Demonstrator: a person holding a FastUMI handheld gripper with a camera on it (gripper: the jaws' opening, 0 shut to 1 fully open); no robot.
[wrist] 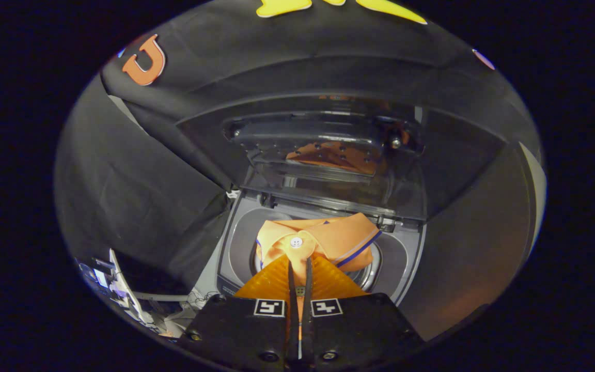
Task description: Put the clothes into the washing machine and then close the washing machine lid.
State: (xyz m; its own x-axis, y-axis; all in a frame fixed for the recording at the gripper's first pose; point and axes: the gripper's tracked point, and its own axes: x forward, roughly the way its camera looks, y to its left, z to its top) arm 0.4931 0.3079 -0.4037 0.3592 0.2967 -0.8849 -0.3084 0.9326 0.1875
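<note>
One orange shirt [323, 240] over washer [235, 243] drum mouth, lid [328, 150] up | gripper [300, 268] fingers clenched on fabric nr collar button | soft, light, floppy, may snag rim | hold bunched cloth, not button

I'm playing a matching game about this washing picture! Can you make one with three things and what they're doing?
Things:
1. washing machine lid
2. orange shirt
3. gripper

States:
A. pinched shut on cloth
B. standing open
C. hanging over the drum opening

Pairs: 1-B, 2-C, 3-A
</note>
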